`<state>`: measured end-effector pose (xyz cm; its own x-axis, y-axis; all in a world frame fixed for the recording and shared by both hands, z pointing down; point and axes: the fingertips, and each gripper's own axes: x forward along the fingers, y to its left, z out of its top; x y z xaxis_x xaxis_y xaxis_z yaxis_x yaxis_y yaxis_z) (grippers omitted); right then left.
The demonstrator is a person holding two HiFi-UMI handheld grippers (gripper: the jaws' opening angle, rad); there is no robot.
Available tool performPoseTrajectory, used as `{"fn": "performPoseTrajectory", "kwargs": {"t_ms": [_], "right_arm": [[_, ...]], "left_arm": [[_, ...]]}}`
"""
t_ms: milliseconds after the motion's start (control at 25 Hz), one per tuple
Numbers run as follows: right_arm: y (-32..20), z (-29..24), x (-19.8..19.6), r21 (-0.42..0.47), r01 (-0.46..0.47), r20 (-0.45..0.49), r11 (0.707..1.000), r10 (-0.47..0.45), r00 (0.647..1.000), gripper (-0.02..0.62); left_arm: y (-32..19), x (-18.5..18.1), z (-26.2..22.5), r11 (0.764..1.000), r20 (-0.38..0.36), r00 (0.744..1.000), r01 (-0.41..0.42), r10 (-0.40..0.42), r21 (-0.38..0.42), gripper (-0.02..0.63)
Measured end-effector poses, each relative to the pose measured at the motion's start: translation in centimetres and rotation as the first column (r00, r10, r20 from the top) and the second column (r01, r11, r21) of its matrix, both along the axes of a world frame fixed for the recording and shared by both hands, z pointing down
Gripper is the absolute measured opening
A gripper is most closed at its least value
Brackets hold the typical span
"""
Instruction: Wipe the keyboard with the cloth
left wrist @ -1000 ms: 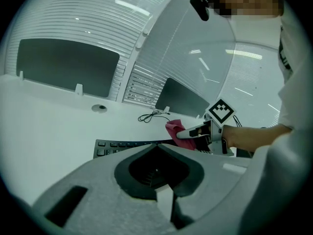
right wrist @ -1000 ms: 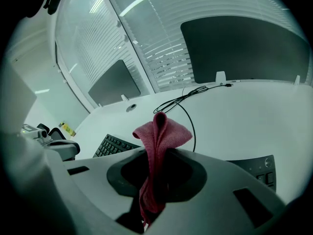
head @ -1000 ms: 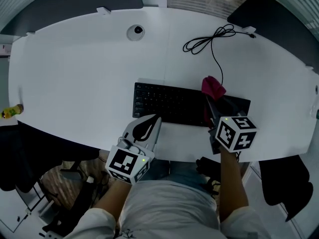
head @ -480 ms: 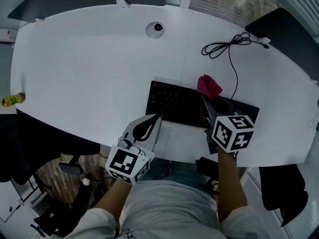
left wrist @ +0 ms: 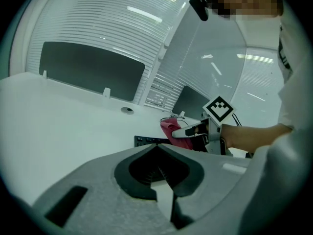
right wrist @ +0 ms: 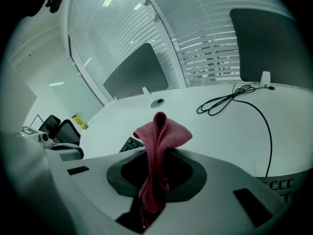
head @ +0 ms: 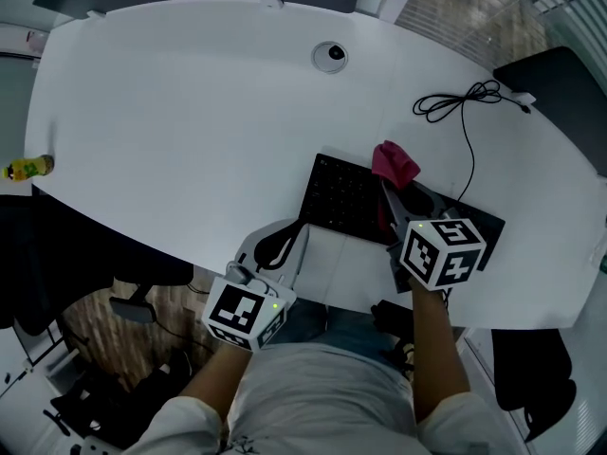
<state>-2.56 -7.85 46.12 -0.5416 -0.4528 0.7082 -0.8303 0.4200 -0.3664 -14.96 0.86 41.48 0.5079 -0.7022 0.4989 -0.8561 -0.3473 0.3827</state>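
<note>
The wiping step looks to be in hand, or just about to start. The right tongs are clamped on the cloth and held over the keyboard, about midway along it. No view settles whether the cloth is touching the keys. The left tongs are closed on nothing. They sit over the near edge of the worktop, just off the keyboard's near left corner and clear of it.

The keyboard is black and flat. It lies askew near the worktop's near edge, toward the right end, with its right part hidden under the right tongs. Its cable runs off toward the far right corner.

The cloth is a dark pink, soft weave. It is pinched in a narrow bunch between the jaws, with a folded flap standing loose past the tips. Only that flap is free to wipe.

The next move probably calls for tipping the right tongs down until the flap lies on the keys, then drawing it along the rows. The pressure should be light, so the hard tips stay off the keys and the keyboard does not slide. The left tongs could steady the keyboard's near corner if it does.
</note>
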Motion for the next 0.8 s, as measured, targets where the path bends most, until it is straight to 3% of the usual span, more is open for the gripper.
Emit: {"fn": "performPoseTrajectory", "kwargs": {"t_ms": [800], "right_arm": [[-0.2, 0.1, -7.3, -0.002, 0.114, 0.043, 0.994, -0.113, 0.993, 0.071]], "left_arm": [[0.6, -3.4, 0.1, 0.997, 0.000, 0.997, 0.074, -0.074, -0.010, 0.011]]}}
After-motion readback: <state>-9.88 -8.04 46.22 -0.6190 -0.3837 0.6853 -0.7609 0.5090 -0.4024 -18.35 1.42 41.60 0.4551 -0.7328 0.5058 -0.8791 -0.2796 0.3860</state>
